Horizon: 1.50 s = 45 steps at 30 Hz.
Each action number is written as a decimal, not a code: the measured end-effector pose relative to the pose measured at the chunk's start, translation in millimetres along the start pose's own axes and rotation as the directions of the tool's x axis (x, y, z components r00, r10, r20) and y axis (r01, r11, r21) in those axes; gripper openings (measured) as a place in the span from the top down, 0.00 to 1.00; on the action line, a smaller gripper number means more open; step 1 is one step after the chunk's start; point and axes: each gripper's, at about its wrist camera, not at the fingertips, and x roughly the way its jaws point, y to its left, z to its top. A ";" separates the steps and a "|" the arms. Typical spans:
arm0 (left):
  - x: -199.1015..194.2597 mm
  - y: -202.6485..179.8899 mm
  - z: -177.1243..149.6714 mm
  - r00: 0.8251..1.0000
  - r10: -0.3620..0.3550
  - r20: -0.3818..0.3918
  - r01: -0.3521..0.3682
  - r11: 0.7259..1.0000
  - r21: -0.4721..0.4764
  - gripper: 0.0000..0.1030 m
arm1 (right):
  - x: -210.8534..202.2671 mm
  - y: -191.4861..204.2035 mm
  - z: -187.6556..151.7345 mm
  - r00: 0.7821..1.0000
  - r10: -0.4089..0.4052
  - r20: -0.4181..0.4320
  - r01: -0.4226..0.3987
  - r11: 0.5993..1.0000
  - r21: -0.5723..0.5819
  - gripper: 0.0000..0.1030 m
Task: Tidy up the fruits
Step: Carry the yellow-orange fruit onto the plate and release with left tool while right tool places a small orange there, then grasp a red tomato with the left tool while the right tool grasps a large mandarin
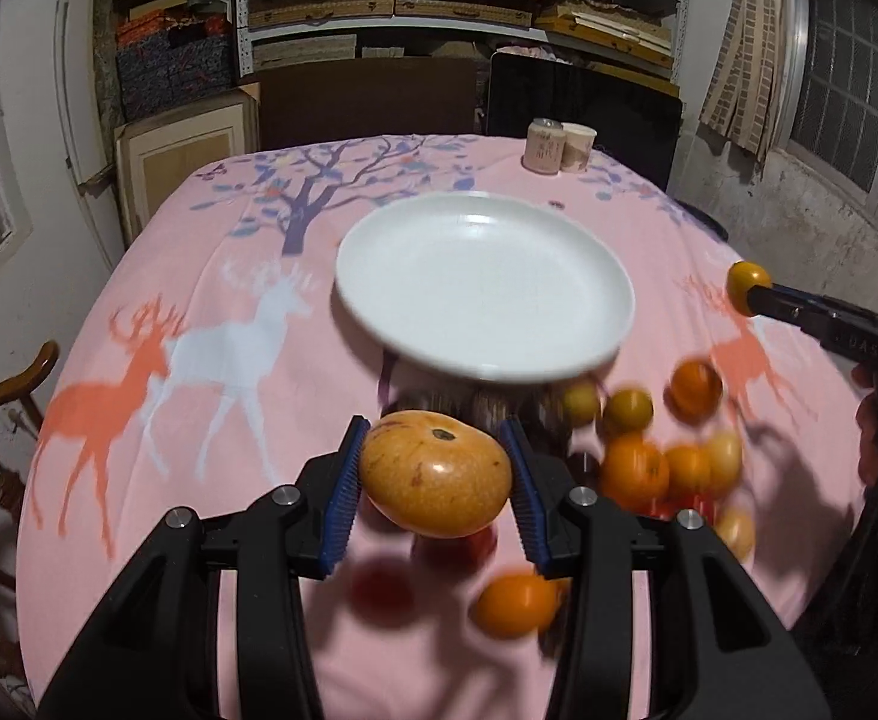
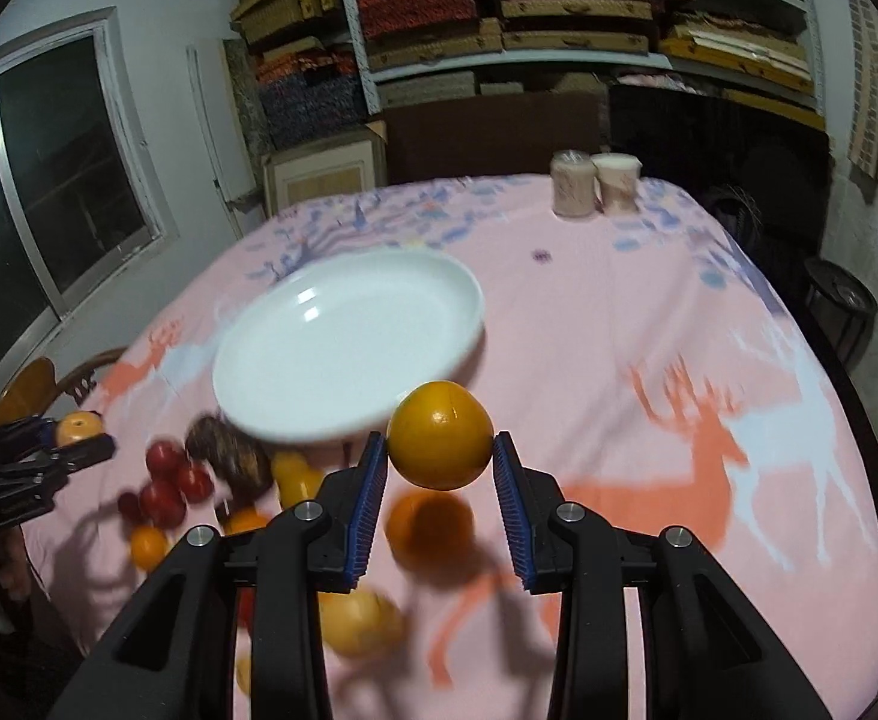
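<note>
**Both grippers carrying fruit above the table**

My left gripper is squeezing a large orange-yellow fruit, oval, speckled, with a dark stem scar on top, lifted clear of the pink deer tablecloth. My right gripper is clamping a smaller round orange, smooth and glossy, hanging just before the plate's near rim. Below them, blurred loose fruit is lying in a cluster on the cloth. Further on, the white plate is sitting empty. Two cups are standing at the far edge.
</note>
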 end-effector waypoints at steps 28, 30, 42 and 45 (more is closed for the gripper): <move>67.8 29.3 73.4 0.995 -0.064 -0.080 0.056 0.994 -0.097 0.17 | 65.7 21.9 40.1 0.996 -0.084 -0.031 0.079 0.986 -0.147 0.40; 43.0 26.0 44.6 0.996 -0.043 -0.077 0.039 0.998 -0.047 0.17 | 46.8 15.3 17.9 0.993 -0.112 -0.038 0.105 0.983 -0.147 0.40; 9.8 23.5 -83.0 0.983 0.088 -0.161 -0.077 0.994 0.075 0.35 | -2.3 -6.6 -73.9 0.992 -0.109 -0.069 0.108 0.994 -0.016 0.40; 24.0 22.1 -88.9 0.979 0.113 -0.167 -0.096 0.990 0.108 0.49 | -3.0 -9.3 -83.6 0.989 -0.116 -0.087 0.117 0.993 -0.004 0.40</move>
